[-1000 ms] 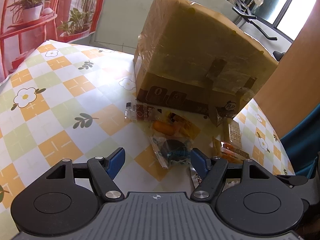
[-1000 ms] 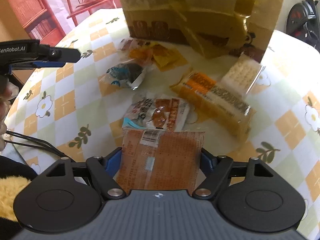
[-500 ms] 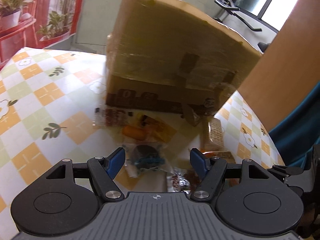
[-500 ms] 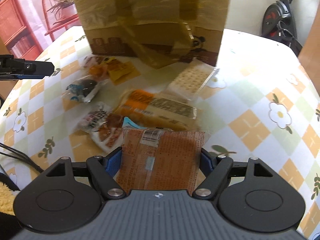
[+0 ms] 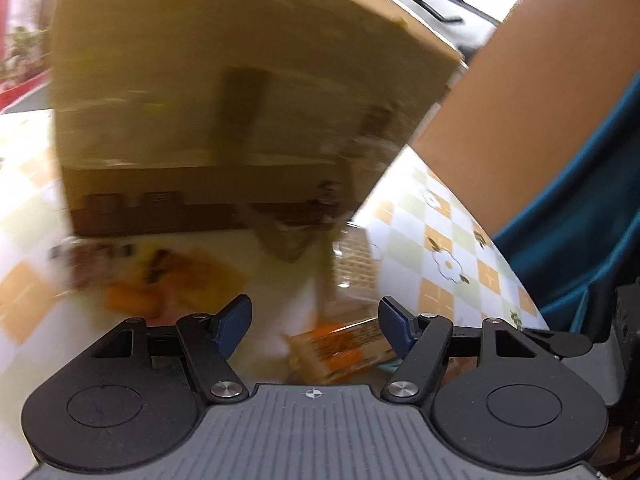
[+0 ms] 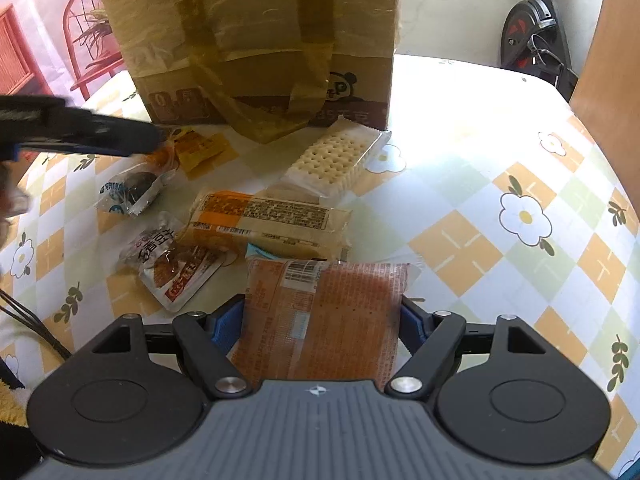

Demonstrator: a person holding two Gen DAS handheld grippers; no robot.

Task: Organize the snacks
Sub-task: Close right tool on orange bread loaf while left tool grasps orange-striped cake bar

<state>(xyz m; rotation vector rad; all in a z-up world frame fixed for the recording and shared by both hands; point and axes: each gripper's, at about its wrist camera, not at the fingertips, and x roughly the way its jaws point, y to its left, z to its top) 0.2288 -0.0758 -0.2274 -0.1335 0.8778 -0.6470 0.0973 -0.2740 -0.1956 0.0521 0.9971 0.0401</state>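
Note:
My right gripper [image 6: 322, 320] is shut on an orange snack packet [image 6: 324, 316] and holds it above the table. Ahead of it lie a long orange-and-cream bread pack [image 6: 268, 220], a cracker pack [image 6: 332, 160], a red-and-white pouch [image 6: 172, 264], a dark round snack in clear wrap [image 6: 132, 192] and yellow packets [image 6: 200, 148]. A taped cardboard box [image 6: 260, 44] stands behind them. My left gripper [image 5: 314, 320] is open and empty, low over the bread pack [image 5: 340, 344]; it also shows at the left of the right wrist view [image 6: 80, 132]. The left wrist view is blurred.
The table has a checked flower cloth [image 6: 520, 216]. An exercise bike [image 6: 536, 36] stands behind the table at the right. A brown panel [image 5: 520, 128] and blue fabric [image 5: 580, 232] lie past the table's right edge. Red chairs [image 6: 88, 52] stand at the left.
My left gripper has swung right and closer to the box, from over the dark round snack to over the bread pack. My right gripper has drawn back and turned right, still holding the packet.

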